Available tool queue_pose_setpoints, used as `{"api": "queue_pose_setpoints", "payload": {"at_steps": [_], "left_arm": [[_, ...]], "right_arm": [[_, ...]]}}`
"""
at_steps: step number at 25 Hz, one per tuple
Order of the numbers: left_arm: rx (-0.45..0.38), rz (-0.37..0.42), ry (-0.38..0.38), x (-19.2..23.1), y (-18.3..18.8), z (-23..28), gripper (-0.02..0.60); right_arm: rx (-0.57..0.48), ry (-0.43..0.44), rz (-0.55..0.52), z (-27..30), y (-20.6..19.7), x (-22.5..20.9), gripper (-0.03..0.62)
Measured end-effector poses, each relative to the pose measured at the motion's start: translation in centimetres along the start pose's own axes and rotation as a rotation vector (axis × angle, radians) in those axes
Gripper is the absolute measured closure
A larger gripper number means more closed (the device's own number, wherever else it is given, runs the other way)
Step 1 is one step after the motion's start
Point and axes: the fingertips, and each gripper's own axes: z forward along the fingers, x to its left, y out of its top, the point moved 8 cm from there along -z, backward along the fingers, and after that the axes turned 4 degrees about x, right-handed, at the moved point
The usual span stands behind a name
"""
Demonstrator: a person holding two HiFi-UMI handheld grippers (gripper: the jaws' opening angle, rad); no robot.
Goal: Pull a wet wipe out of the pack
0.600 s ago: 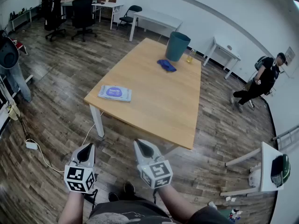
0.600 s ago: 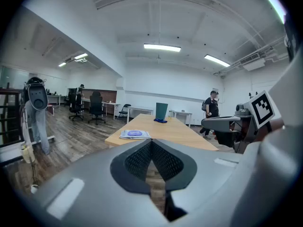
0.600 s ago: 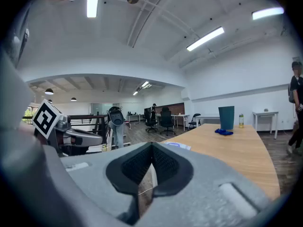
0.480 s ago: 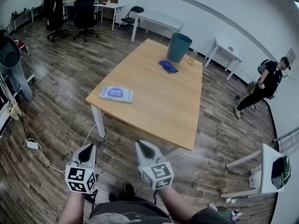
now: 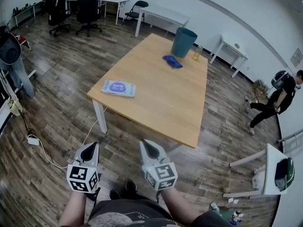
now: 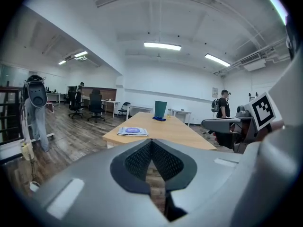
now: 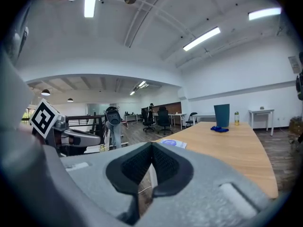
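Left gripper [image 5: 89, 148] and right gripper [image 5: 147, 145] are hovering well short of the pack [image 5: 118, 88], jaws pinched together, empty; guessing no reach yet.

Bright ceiling strip lights [image 6: 162, 46], sharp frames, fisheye edges, dark corners

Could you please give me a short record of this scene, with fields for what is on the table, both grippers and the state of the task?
table: wooden, ahead of the grippers
pack: lies flat near the table's left edge
far end: bin, blue cloth, bottle
left gripper: shut, empty, over the floor
right gripper: shut, empty, over the floor
task: not begun; neither gripper has reached the pack
bystander: person by the right wall
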Motion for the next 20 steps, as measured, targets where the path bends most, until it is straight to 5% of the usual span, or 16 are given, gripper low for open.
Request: {"api": "queue_pose_setpoints", "payload": {"at_steps": [12,20], "left_arm": [[-0.004,0.035,-0.013,-2.7,0.6,2.5,0.563],[-0.008,0.021,0.05,-4.0,0.8,4.8,0.563]], "right_arm": [[-0.066,-0.081,0.076,-1.2,-0.5,-5.7,0.603],[-0.056,0.001,0.07,0.4,-1.4,-8.7,0.603]]}}
